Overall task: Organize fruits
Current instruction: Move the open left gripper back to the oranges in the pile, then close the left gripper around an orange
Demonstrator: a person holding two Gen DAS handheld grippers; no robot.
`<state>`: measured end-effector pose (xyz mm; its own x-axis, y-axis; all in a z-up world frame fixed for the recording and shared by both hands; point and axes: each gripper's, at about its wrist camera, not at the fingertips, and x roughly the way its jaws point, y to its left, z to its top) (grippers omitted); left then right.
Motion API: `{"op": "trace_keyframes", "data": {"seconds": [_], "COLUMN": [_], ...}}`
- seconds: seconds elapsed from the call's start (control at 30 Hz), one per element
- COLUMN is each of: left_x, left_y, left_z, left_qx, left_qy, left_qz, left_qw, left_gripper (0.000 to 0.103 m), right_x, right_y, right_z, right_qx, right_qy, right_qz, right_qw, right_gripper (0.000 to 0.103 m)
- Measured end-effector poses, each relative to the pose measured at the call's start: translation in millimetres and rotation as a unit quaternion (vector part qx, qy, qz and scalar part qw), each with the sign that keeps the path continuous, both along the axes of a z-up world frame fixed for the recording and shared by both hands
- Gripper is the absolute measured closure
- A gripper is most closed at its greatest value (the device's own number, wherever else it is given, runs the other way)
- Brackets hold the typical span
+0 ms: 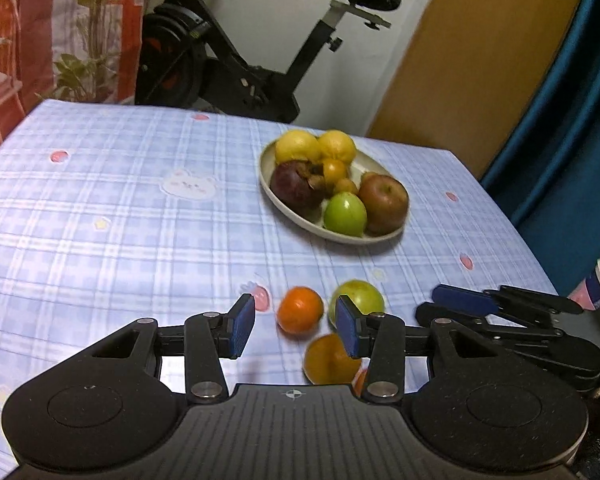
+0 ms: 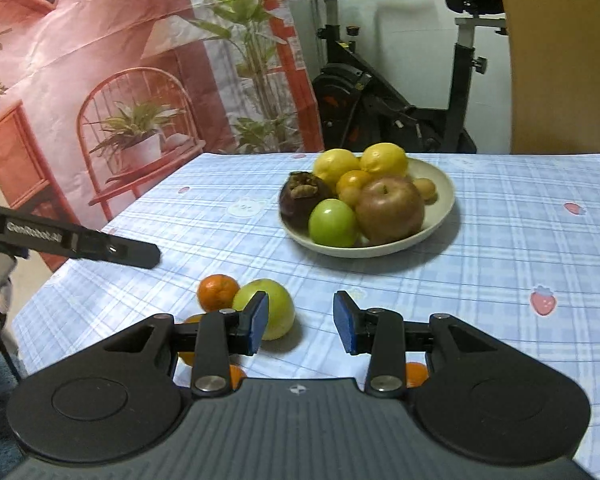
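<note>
Both claws open, holding nothing. Left claw [image 1: 296,330] low over the near part of the worktop [image 1: 100,208], with loose fruit right in front: a small orange [image 1: 300,309] just past the gap, a pale green fruit [image 1: 360,298] a bit to the right behind the right pad, and a darker orange fruit [image 1: 328,360] closer in, partly hidden by that pad. Seems the orange sits straight ahead of the left claw, so probably only a short push forward needed to get around it. Round fruit, so no long side to line up with.

Right claw [image 2: 300,326] also low over the worktop, with bare cloth between its pads. Green fruit [image 2: 274,308] just left of its gap, touching or nearly touching the left pad in the picture; hard to tell which. Orange [image 2: 218,290] further left, closer to the left claw. Probably green fruit for the right claw, orange for the left.

Bowl [image 1: 332,236] far and a little right, already full of yellow, dark, green and red-brown fruit. Loose fruit well apart from the bowl, so still some to move.

Blue check cloth with small pictures on the worktop. An exercise bike [image 1: 236,52] behind it, a printed curtain [image 2: 100,60] far left.
</note>
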<state>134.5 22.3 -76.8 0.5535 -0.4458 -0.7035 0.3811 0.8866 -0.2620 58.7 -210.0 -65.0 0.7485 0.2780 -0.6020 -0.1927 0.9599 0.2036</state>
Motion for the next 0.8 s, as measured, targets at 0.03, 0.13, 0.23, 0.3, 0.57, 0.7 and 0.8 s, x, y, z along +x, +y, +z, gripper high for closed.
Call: {"op": "trace_keyframes", "data": {"seconds": [0.03,0.13,0.23,0.3,0.57,0.7,0.8], "left_x": [-0.5,-0.3,-1.6,-3.6,0.5,3.1,4.7], "left_y": [-0.7,-3.2,-7.7,-10.8,-8.8,-11.5,-14.4], "left_z": [-2.5,-11.1,-17.2,-19.5,-24.7,-29.0,-35.6], "left_qx": [-0.005,-0.019,-0.024,-0.024,-0.041,-0.052,-0.056], "left_qy": [0.008,0.032,0.044,0.046,0.06,0.076,0.089], "left_qz": [-0.002,-0.002,-0.007,-0.011,0.001,-0.005,-0.01], "left_qw": [1.0,0.9993,0.9987,0.9986,0.9974,0.9957,0.9944], "left_gripper": [0.057,0.057,0.057,0.057,0.057,0.056,0.056], "right_x": [-0.2,1.2,0.3,-0.1,0.2,3.5,7.8], "right_y": [2.1,10.3,17.0,19.9,36.7,51.9,58.9], "right_z": [-1.0,-4.0,-8.0,-10.0,-17.1,-23.4,-27.6], "right_qx": [0.003,-0.001,-0.004,-0.003,-0.006,-0.014,-0.02], "right_qy": [0.002,0.01,0.014,0.016,0.022,0.03,0.034], "right_qz": [0.006,0.02,0.032,0.04,0.075,0.102,0.111], "right_qw": [1.0,1.0,0.999,0.999,0.997,0.994,0.993], "right_gripper": [0.063,0.063,0.063,0.063,0.063,0.061,0.061]}}
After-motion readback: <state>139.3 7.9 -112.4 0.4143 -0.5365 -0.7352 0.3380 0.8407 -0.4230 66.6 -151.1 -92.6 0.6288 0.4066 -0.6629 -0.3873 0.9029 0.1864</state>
